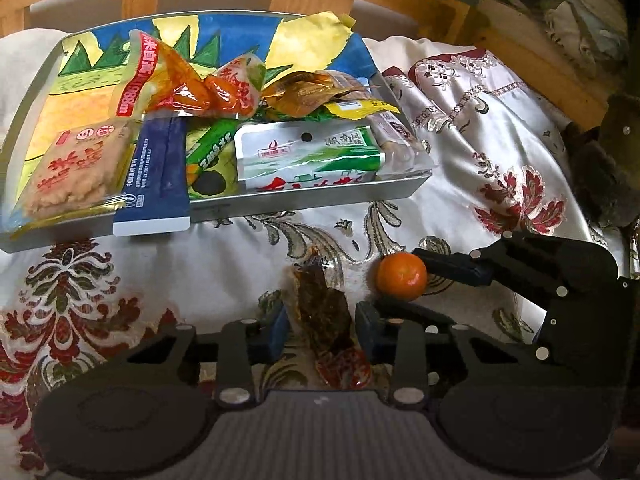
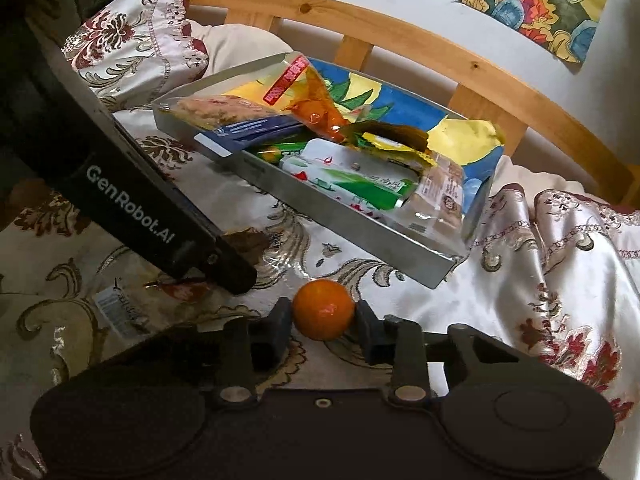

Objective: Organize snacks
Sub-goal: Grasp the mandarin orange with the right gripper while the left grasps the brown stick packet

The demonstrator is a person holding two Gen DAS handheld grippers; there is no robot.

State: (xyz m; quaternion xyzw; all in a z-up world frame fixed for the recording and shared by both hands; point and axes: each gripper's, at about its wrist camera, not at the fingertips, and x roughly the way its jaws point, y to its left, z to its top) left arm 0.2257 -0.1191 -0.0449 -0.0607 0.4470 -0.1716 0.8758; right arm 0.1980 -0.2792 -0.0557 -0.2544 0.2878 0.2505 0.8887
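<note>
Your left gripper [image 1: 322, 330] is pinching a dark snack packet [image 1: 326, 318], clear wrapper with brown contents and a red end nearest the camera; both pads touch its sides. The packet lies on the floral bedspread [image 1: 460, 128], just in front of the tray.

Your right gripper [image 2: 323, 322] is clamped on a small orange [image 2: 323, 309], one pad on each side (it shows in the left wrist view too, just right of the packet). The fruit sits on the cloth near the tray's front corner.

The metal tray [image 2: 360, 236] is already loaded: a green-and-white pouch [image 1: 308, 156], a blue box [image 1: 154, 184] overhanging the front rim, a biscuit pack [image 1: 70, 172] and an orange-filled clear bag [image 1: 176, 80]. A wooden headboard [image 2: 400, 36] stands behind it.
</note>
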